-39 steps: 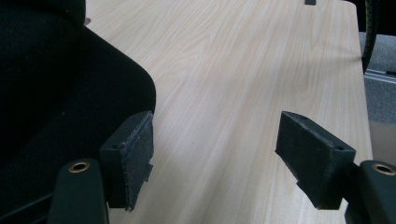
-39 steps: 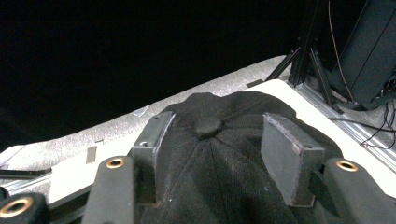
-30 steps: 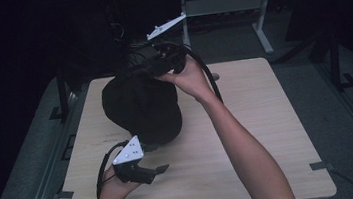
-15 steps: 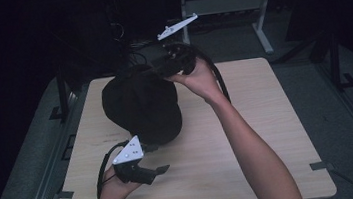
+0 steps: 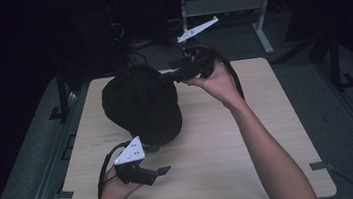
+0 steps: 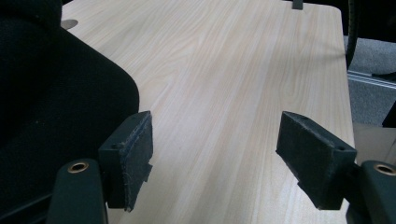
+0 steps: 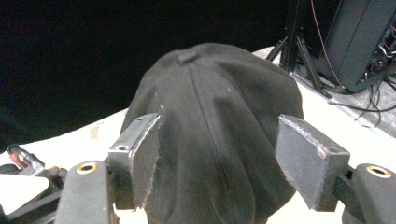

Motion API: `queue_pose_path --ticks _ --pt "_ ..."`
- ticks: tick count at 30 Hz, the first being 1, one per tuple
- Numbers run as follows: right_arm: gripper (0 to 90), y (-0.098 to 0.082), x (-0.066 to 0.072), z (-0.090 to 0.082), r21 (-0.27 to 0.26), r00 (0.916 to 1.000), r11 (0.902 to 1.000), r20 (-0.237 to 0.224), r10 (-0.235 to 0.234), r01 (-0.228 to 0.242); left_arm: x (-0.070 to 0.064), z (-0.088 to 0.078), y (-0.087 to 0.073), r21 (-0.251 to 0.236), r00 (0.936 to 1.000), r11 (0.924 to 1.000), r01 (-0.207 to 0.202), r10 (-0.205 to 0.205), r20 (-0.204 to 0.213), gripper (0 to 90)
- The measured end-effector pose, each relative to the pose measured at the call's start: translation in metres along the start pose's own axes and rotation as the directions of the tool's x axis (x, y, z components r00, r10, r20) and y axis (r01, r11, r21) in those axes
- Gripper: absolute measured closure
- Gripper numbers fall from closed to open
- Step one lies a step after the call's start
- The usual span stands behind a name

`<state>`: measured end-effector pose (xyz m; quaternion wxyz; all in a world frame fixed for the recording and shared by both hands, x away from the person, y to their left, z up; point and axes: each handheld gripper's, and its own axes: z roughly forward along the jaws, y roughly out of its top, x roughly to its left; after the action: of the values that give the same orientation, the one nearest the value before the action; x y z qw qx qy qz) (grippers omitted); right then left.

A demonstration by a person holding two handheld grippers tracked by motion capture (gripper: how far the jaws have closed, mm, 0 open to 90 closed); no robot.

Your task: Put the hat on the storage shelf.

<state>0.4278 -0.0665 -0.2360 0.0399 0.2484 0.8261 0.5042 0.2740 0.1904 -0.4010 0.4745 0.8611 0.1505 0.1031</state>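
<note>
Black cap (image 5: 141, 105) sits crown-up on the far left half of the table (image 5: 253, 171), free of both my tongs. My right tongs (image 5: 174, 75) have just been spreading and have slid rightward off the crown since a second ago; in the right gripper view the cap (image 7: 210, 135) lies beyond the pads, nothing pinched. I read that as a release, so the cap now rests on its own. My left tongs (image 5: 165, 170) hover spread over bare wood near the cap's near edge. Open tabletop right and near; the cap's far side lies close to the table's far edge.
</note>
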Motion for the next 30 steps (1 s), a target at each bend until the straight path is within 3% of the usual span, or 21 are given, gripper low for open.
queue_pose_path --ticks 17,30 --pt "28.7 -0.048 -0.010 -0.042 0.003 0.9975 0.9986 0.048 0.052 -0.052 -0.002 0.002 0.000 0.005 1.0000 1.0000 -0.005 0.005 0.005 26.5" --pt "27.1 -0.105 -0.017 -0.078 -0.003 0.9887 0.9937 0.100 0.112 -0.112 -0.002 0.002 0.000 0.004 1.0000 1.0000 0.007 -0.007 0.003 26.1"
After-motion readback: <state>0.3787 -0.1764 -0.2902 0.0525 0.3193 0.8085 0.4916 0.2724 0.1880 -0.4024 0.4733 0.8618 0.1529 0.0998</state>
